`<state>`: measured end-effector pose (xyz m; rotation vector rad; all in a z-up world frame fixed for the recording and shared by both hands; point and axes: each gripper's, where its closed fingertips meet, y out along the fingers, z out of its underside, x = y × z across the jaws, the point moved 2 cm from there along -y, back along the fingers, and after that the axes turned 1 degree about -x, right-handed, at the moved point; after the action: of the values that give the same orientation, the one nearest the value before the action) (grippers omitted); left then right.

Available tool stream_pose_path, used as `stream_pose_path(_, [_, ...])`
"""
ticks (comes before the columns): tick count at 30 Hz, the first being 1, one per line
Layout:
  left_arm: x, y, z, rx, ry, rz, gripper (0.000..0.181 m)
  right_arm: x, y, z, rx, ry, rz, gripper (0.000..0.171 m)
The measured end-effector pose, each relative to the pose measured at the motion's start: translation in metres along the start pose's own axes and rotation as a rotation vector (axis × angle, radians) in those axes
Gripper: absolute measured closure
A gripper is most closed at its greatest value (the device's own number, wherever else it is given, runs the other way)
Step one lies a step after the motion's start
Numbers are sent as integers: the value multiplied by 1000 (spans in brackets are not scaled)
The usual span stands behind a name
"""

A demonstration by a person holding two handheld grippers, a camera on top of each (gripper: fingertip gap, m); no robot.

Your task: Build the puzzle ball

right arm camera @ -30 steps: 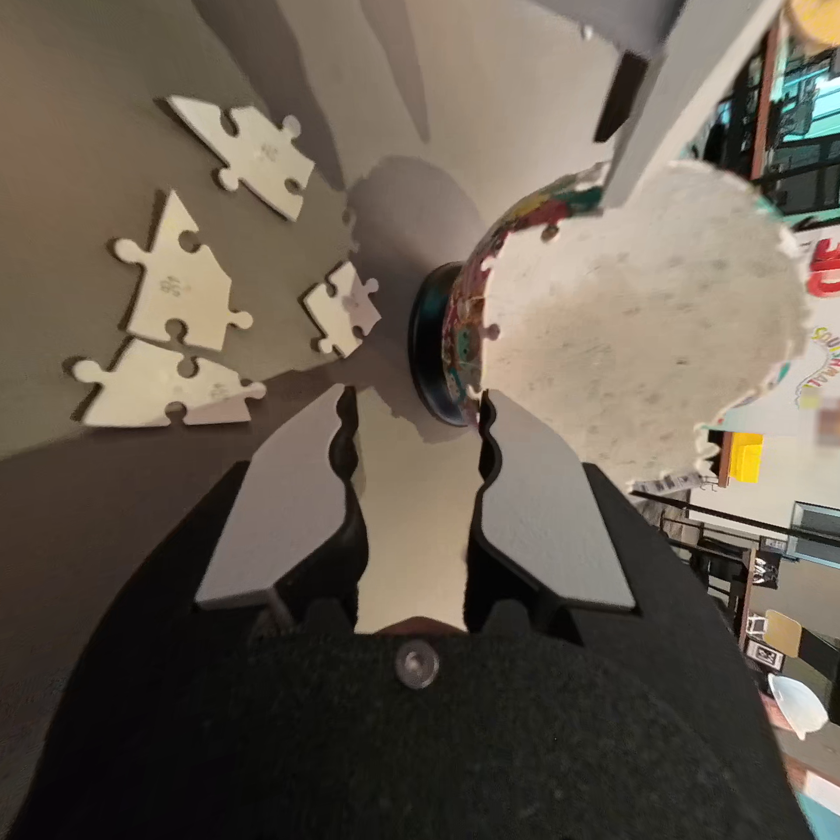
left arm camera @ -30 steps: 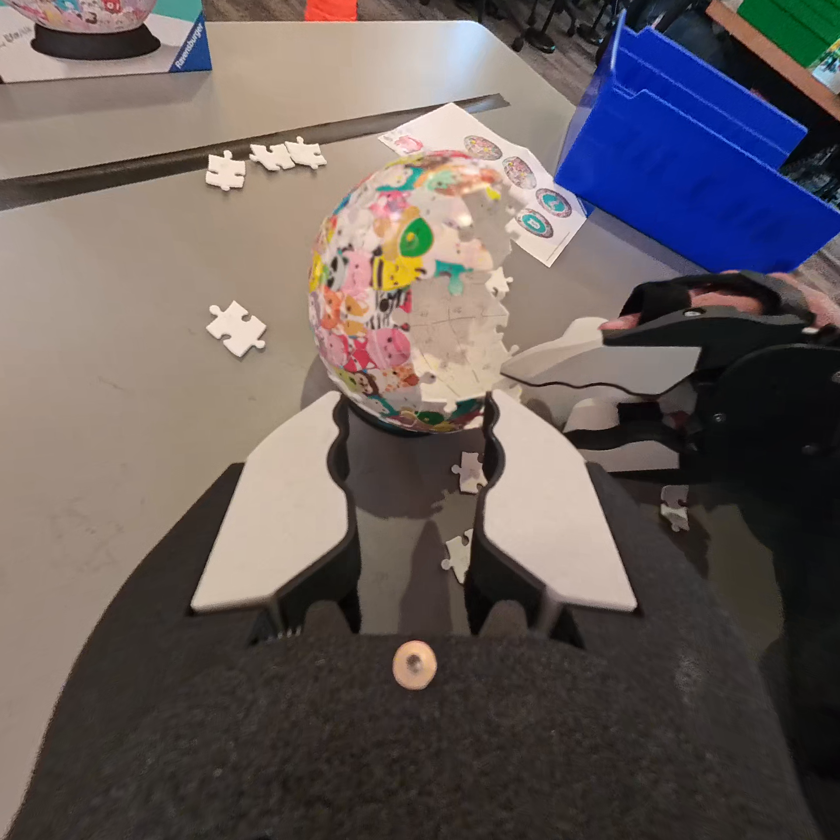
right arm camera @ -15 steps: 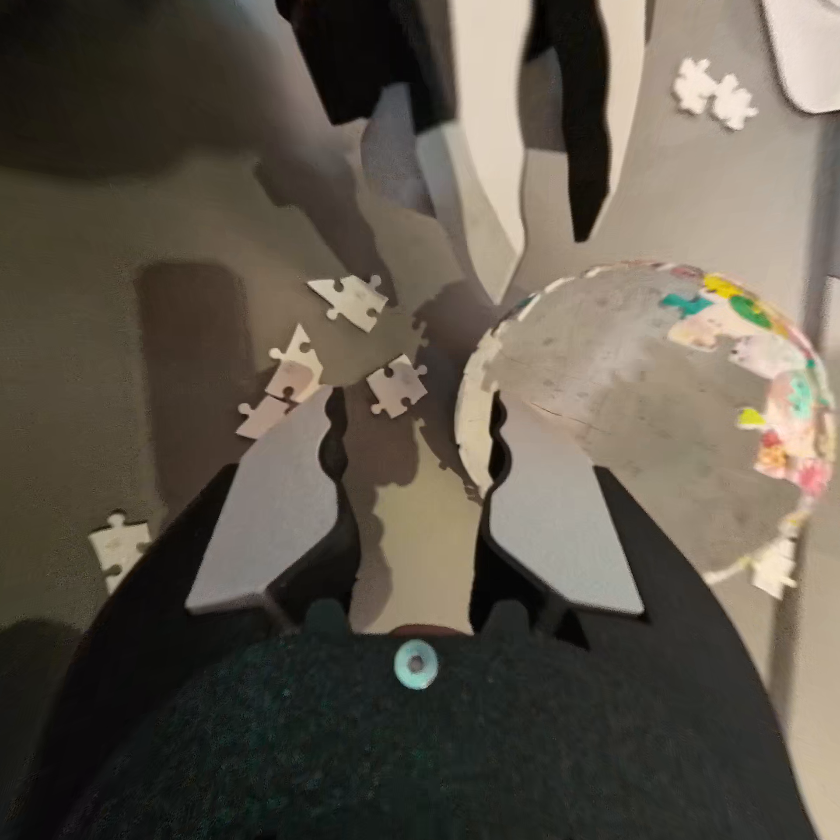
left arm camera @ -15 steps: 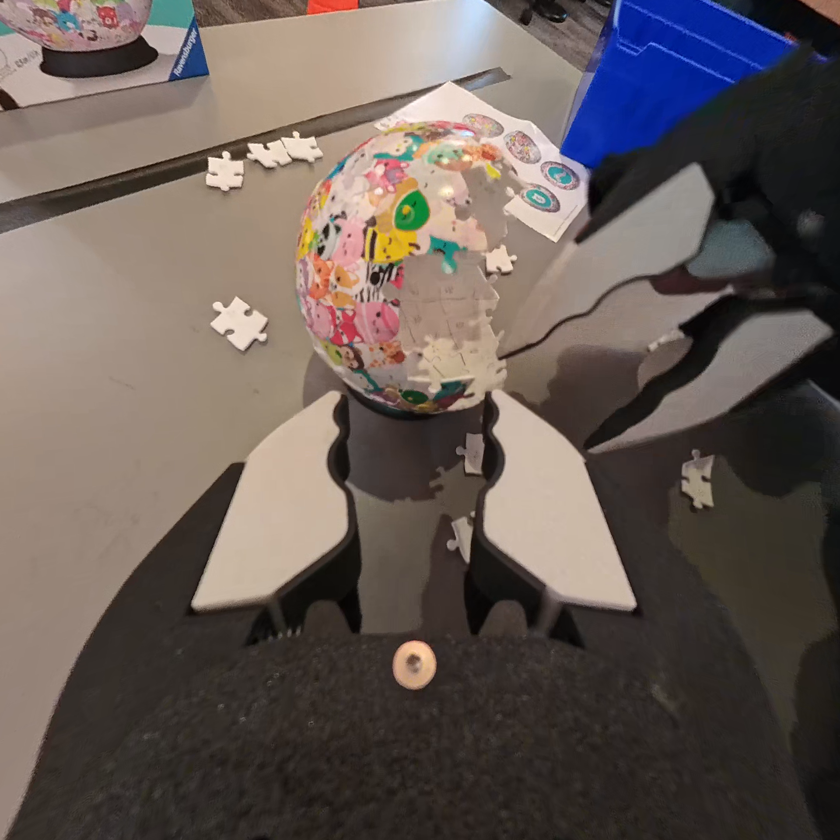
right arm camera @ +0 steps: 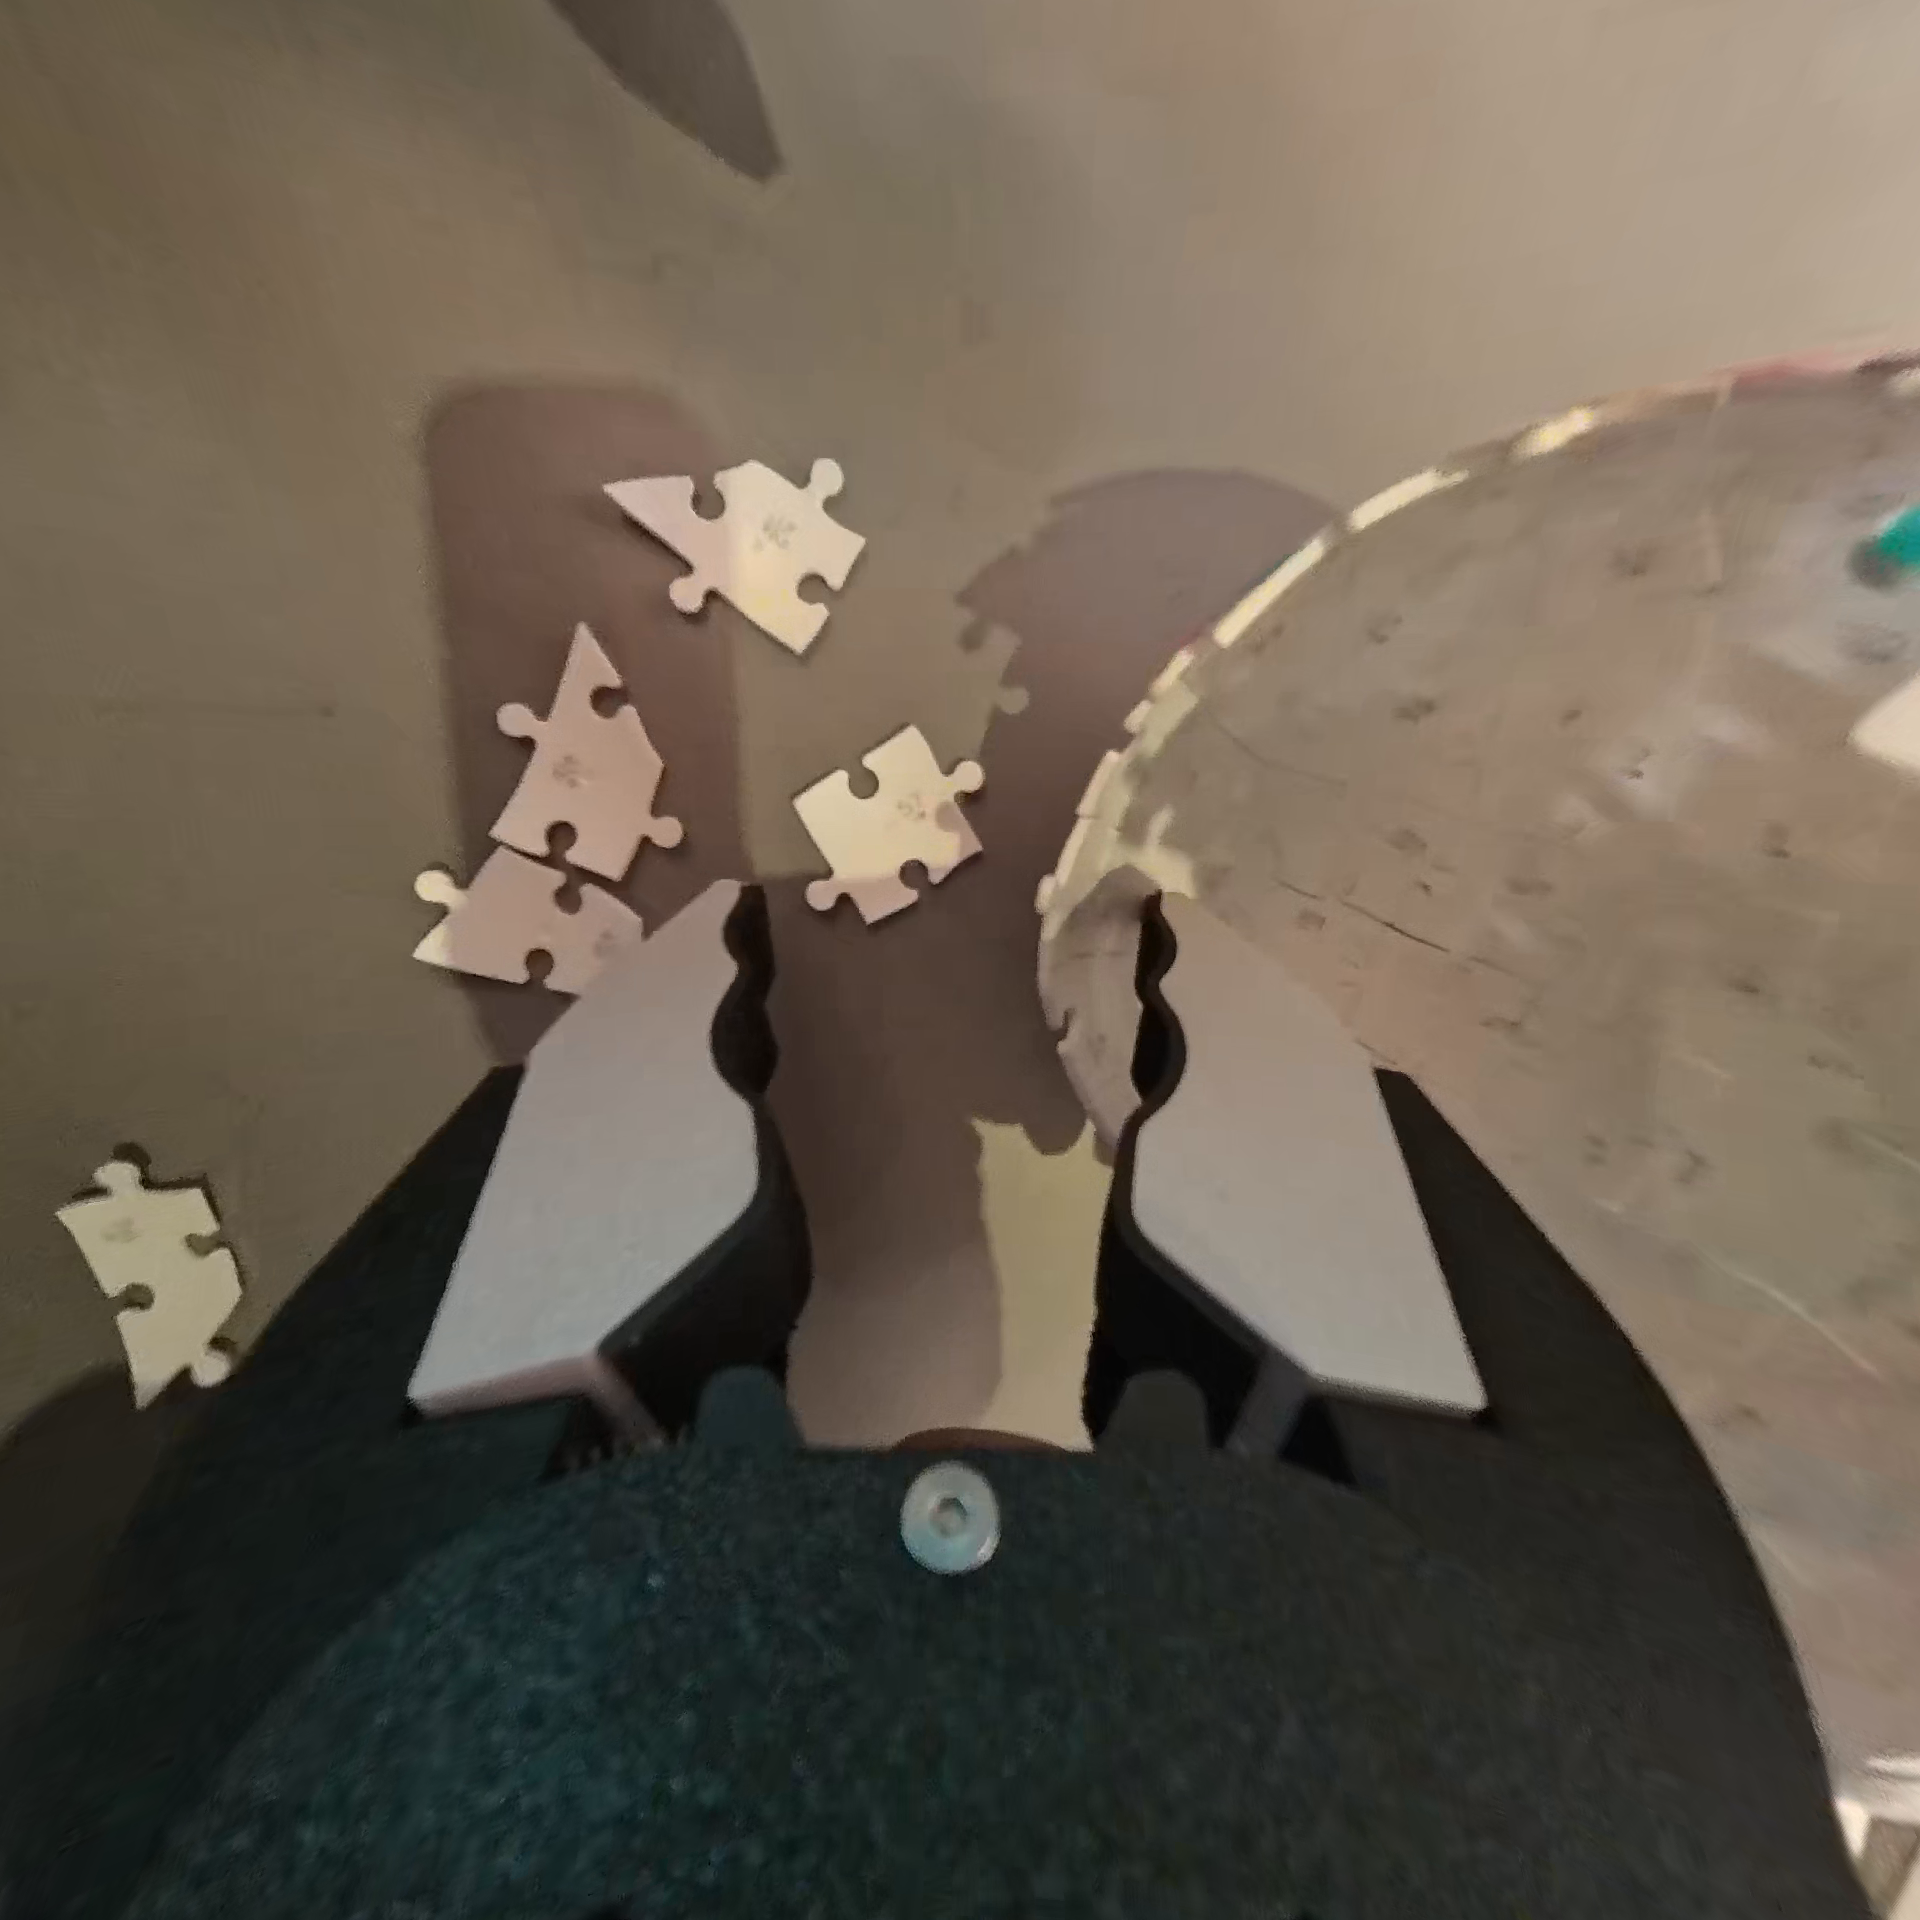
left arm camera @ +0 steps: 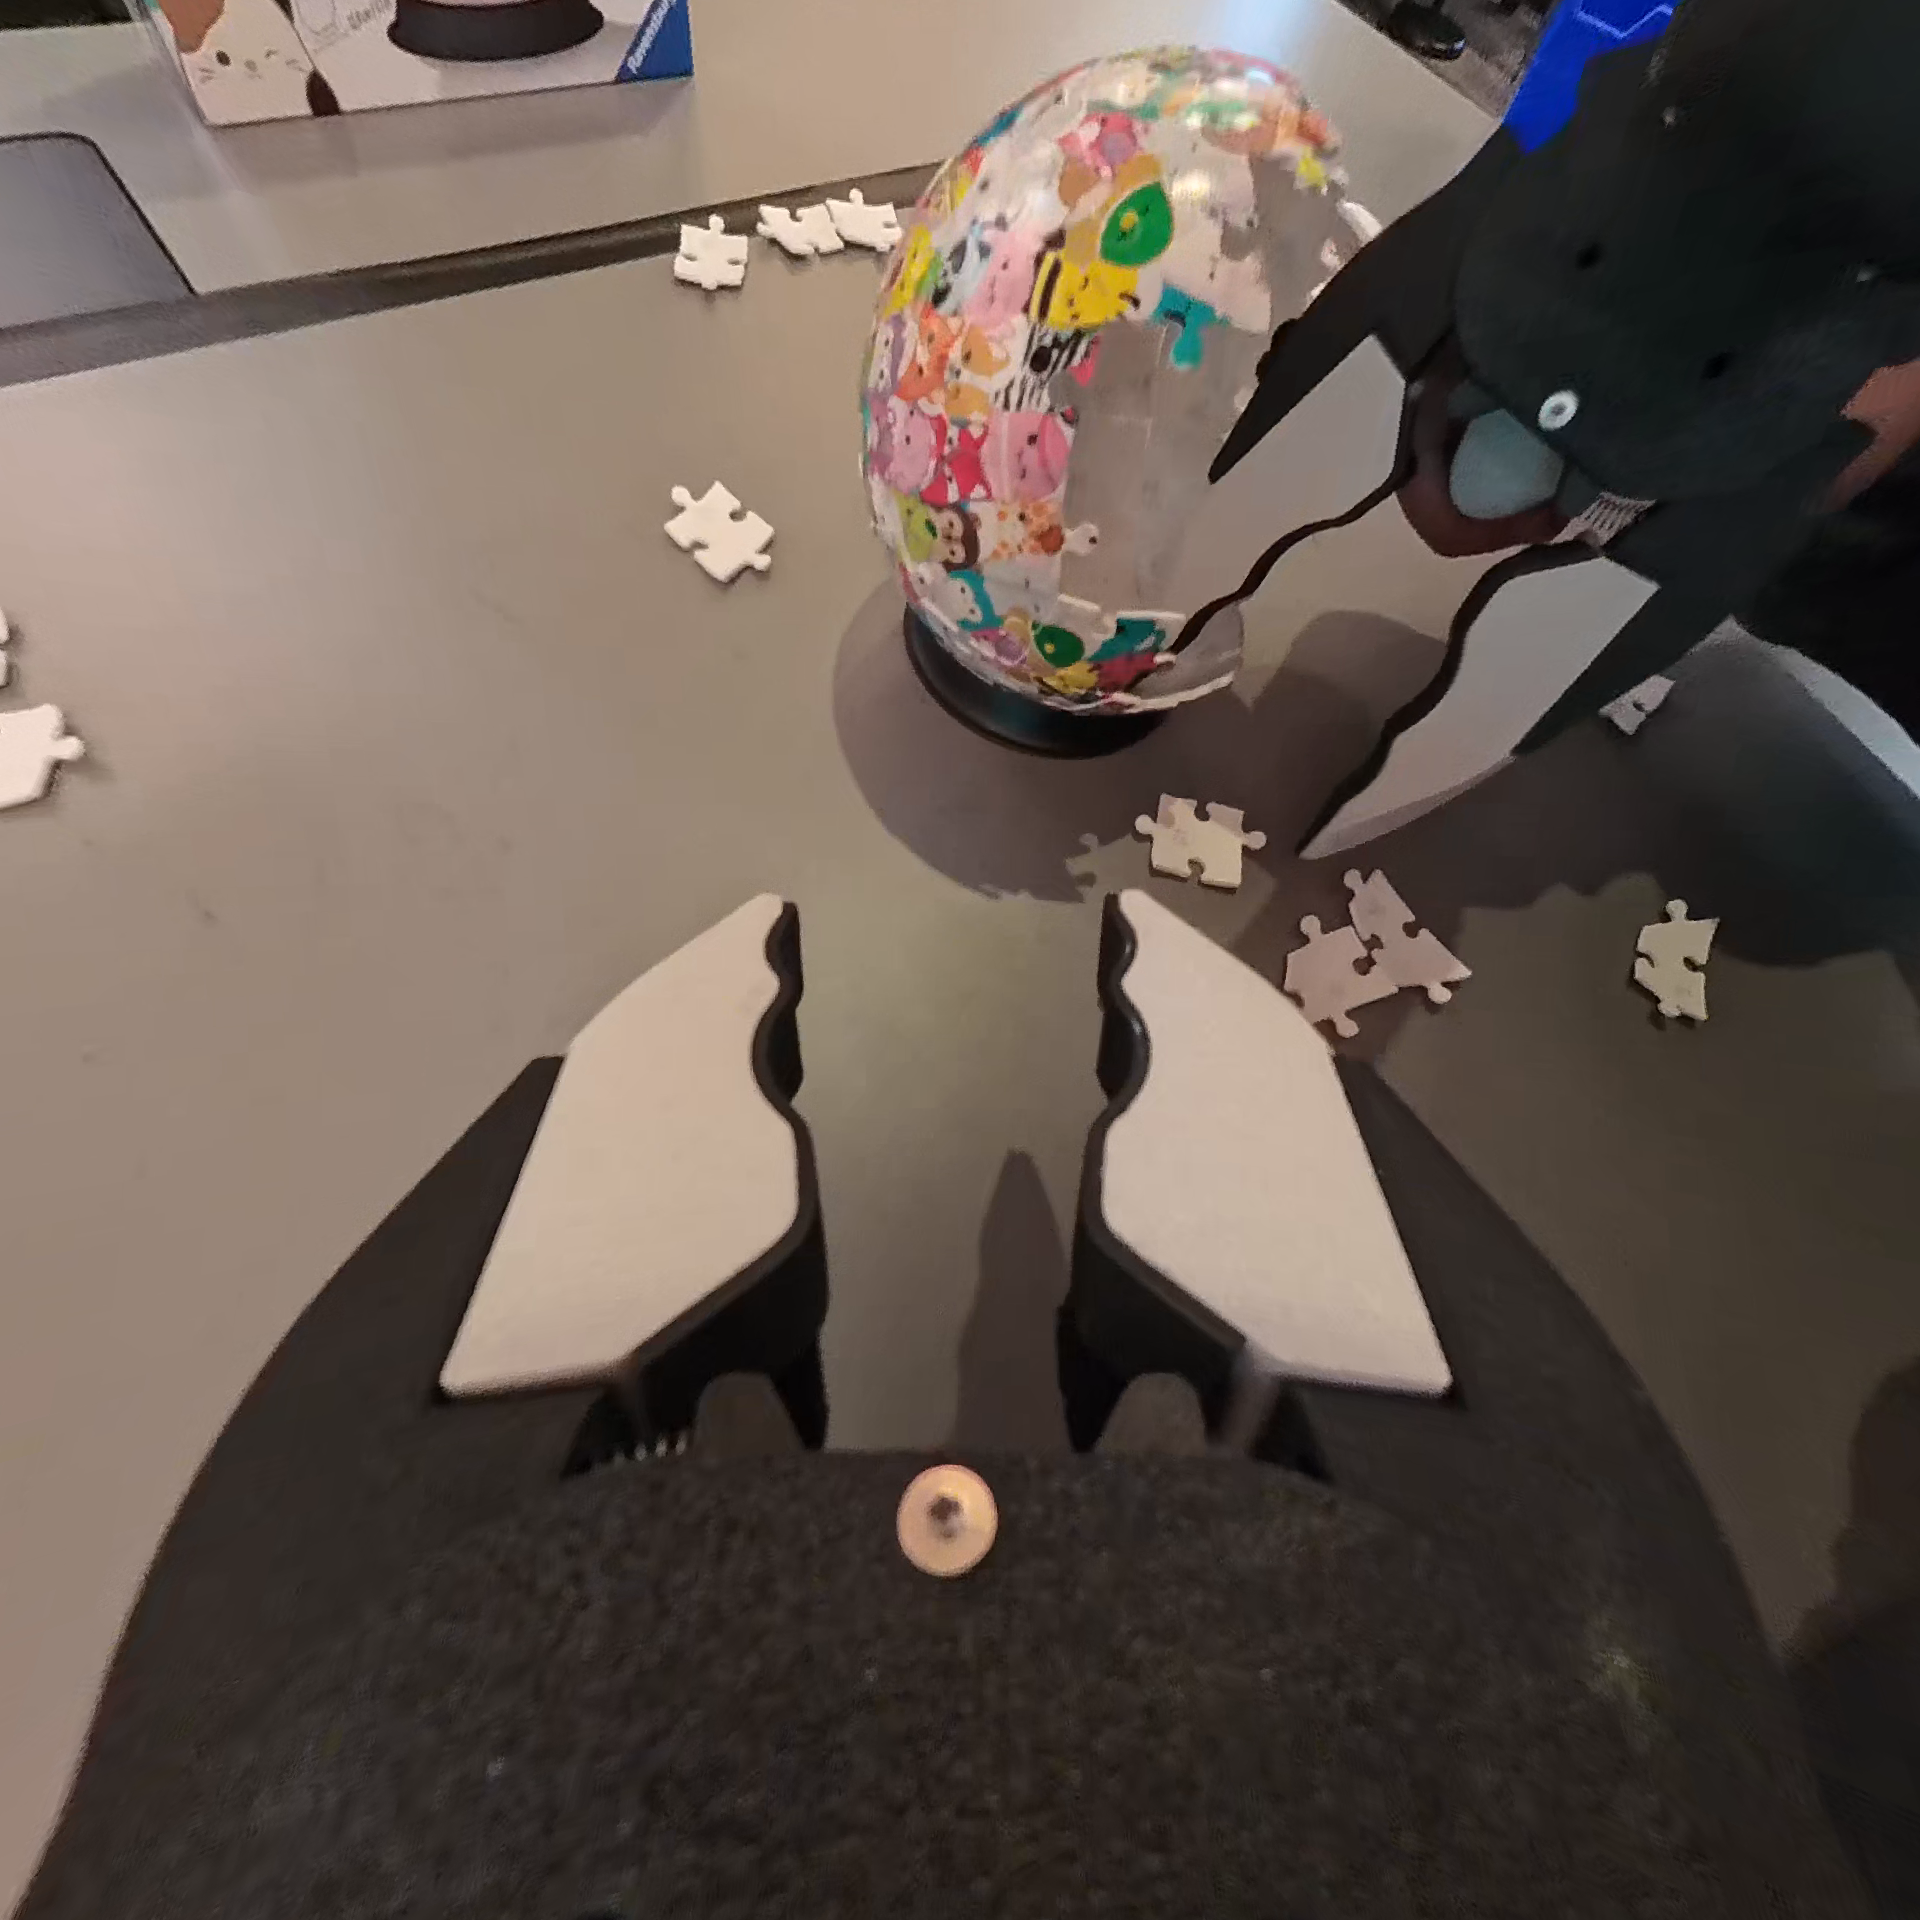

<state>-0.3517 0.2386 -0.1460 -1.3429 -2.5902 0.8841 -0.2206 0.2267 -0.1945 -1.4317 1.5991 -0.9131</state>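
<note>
Grey tabletop runs under everything here. The ball, part-built and bright with cartoon animals on its left side, stands on a dark round stand towards the far right of the table. Its right side is open, and I can see the pale inner wall of the shell through the gap.

The left gripper hangs low over the table, near the ball but apart from it, jaws spread with nothing between them. The right gripper comes in from the right, tilted down, jaws also spread and empty. Its upper finger lies across the open side of the ball down towards the stand; whether it touches the shell I cannot tell. Its lower finger points at the table just beside a loose piece.

From the right wrist view the ball fills the right side, blurred, its pale inside facing the camera, and the right gripper has one fingertip against the shell's ragged edge. Ahead of it lie four white pieces, face down: one just beyond the fingertips, one farther off, and two touching each other at the left. Another lies well apart at the left edge.

More white pieces sit behind the ball near a seam in the table, one to its left, and a box stands at the far edge.
</note>
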Motion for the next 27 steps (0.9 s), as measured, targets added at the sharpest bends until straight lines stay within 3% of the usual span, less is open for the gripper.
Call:
stream_pose_path(9, [-6,-4,-5,-11,44,-13,127,-9,-5,0,25,34,82,93])
stream_pose_path(13, [-9,-7,-7,-17,45,-7,127,-2,8,8,74,56,42,85])
stream_pose_path(27, [-21,-11,-9,-28,50,21,127,3,-3,-2,3,150,0,87])
